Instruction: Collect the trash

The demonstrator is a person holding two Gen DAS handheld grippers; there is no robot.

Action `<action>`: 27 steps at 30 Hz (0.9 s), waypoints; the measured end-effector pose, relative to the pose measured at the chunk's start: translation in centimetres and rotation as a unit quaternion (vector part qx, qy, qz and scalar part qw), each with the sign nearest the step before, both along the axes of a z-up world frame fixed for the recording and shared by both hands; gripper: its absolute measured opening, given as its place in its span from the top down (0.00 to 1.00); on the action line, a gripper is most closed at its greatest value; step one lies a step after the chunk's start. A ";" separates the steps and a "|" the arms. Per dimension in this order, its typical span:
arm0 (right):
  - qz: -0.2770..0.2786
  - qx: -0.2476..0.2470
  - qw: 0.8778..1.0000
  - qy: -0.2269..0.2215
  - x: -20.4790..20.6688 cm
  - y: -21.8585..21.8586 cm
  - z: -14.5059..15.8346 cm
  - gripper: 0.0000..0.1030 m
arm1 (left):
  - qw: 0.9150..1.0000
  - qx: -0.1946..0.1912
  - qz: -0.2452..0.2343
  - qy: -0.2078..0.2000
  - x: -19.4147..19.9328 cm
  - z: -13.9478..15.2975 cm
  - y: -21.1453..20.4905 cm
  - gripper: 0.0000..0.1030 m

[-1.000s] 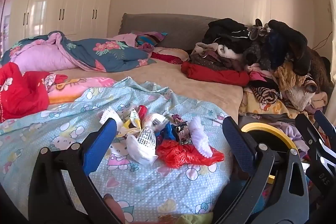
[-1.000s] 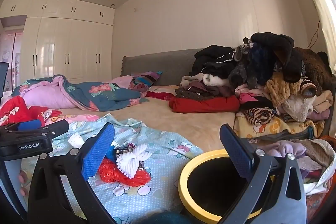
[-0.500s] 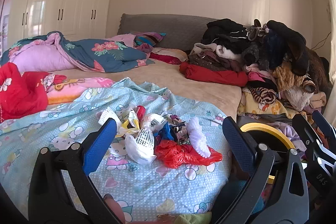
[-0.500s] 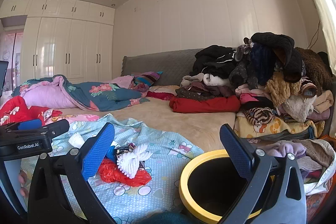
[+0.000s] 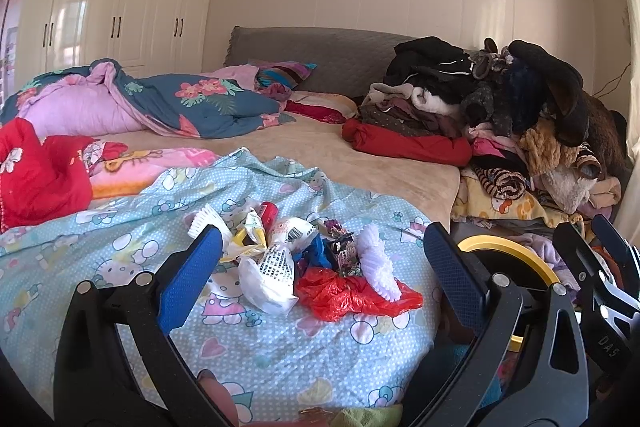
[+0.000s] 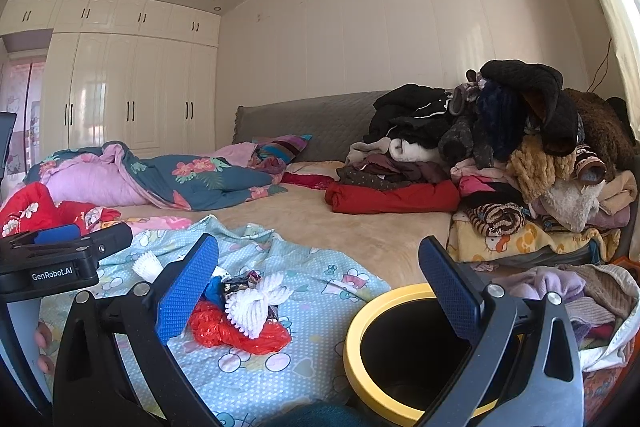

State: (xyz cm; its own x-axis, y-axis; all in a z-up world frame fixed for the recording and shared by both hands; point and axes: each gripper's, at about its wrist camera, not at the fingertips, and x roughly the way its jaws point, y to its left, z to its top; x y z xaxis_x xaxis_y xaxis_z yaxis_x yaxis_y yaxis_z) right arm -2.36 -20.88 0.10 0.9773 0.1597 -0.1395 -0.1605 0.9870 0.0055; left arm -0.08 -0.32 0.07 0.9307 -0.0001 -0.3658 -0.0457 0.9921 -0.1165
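Observation:
A heap of trash lies on the light blue Hello Kitty sheet [image 5: 100, 267]: a red plastic bag [image 5: 344, 293], white foam netting [image 5: 374, 261], a white printed bag [image 5: 268, 267], a small red can [image 5: 268, 213] and wrappers. My left gripper [image 5: 320, 267] is open and empty, just short of the heap. The red bag [image 6: 236, 331] and foam netting [image 6: 252, 303] also show in the right wrist view. My right gripper [image 6: 320, 287] is open and empty, between the heap and the yellow-rimmed black bin [image 6: 400, 355]. The bin's rim [image 5: 508, 253] shows at the bed's right edge.
A tall pile of clothes [image 5: 500, 115] fills the right side of the bed. A blue floral quilt [image 5: 180, 99] and red cloth [image 5: 36, 171] lie at the left. The grey headboard [image 5: 320, 55] and white wardrobes [image 5: 112, 7] stand behind.
The left gripper view has tilted up and shifted slightly; the trash heap sits a little lower and nearer between its fingers. The right gripper has barely moved. Both stay open.

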 end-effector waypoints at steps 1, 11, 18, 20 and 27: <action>0.000 0.000 1.000 0.000 0.0 0.0 0.0 0.05 | 1.000 0.000 0.000 0.000 0.0 0.1 -0.1 0.10; 0.001 0.001 1.000 0.001 0.0 0.0 0.0 0.05 | 1.000 0.000 -0.001 -0.002 -0.5 0.8 -0.1 0.10; 0.001 0.002 1.000 0.000 0.0 0.1 -0.1 0.05 | 1.000 -0.001 0.000 -0.002 -0.6 0.9 -0.1 0.10; 0.001 0.001 1.000 0.000 0.0 0.1 -0.1 0.05 | 1.000 0.000 -0.001 -0.002 -0.5 0.8 -0.1 0.10; 0.002 0.002 1.000 0.003 0.0 0.3 -0.3 0.05 | 1.000 0.000 -0.001 -0.001 -0.5 0.8 -0.1 0.10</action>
State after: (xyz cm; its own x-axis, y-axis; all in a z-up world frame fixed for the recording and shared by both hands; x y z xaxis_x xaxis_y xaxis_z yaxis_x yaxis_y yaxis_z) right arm -2.35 -20.59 -0.25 0.9757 0.1648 -0.1441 -0.1650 0.9862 0.0113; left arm -0.61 -0.37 0.86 0.9317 -0.0023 -0.3633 -0.0431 0.9922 -0.1168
